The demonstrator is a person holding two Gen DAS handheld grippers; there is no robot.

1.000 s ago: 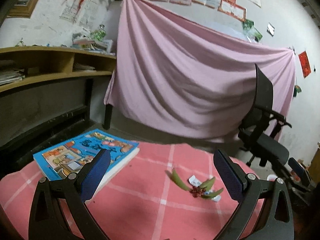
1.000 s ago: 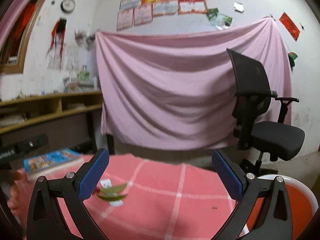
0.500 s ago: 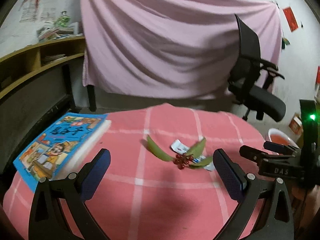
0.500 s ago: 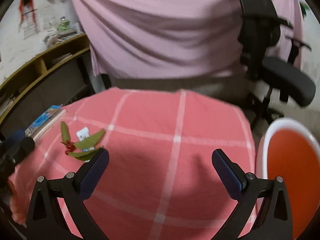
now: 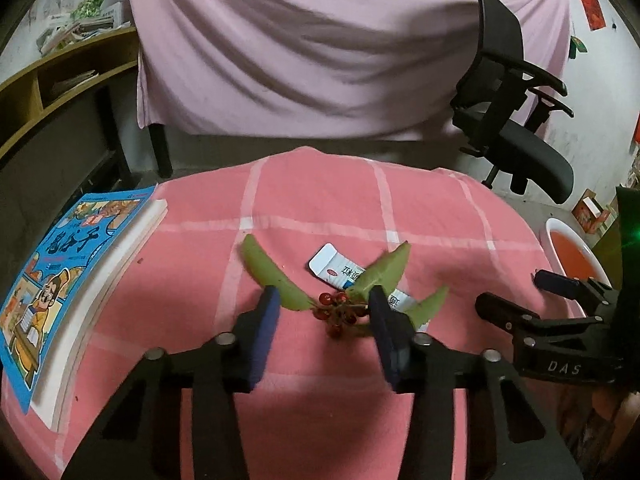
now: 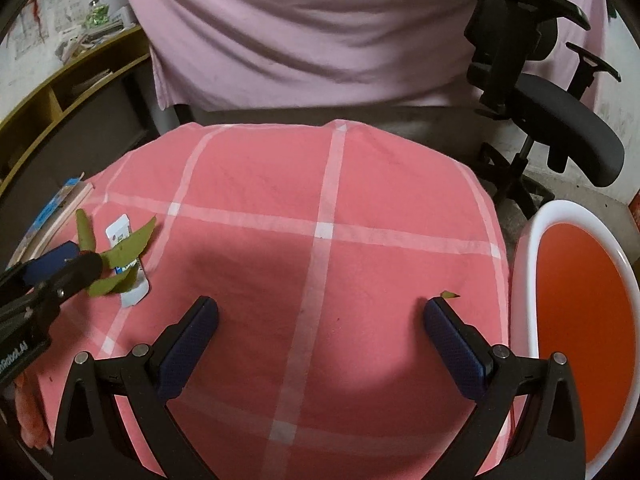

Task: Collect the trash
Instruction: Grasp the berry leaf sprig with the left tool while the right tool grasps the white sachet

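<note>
Barely begun, by the look of it: nothing has yet gone into the bin [image 6: 532, 264], whose orange inside shows bare off the desk's [image 6: 320, 184] 3 o'clock edge in the right wrist view. The left gripper [image 5: 323, 311] has just been closing, its jaws now narrowed around the sprig [image 5: 338, 312] of red berries and green leaves; the berries sit between the pads, but I cannot tell whether the pads press on them yet. Under the sprig lies a white wrapper [image 5: 340, 270], touching its leaves, so two pieces are left at least. A tiny leaf scrap [image 6: 450, 294] lies just beyond the right gripper [image 6: 320, 314], which hangs wide open and empty over bare cloth. The book [image 5: 52, 280] at 9 o'clock is likely no trash.
</note>
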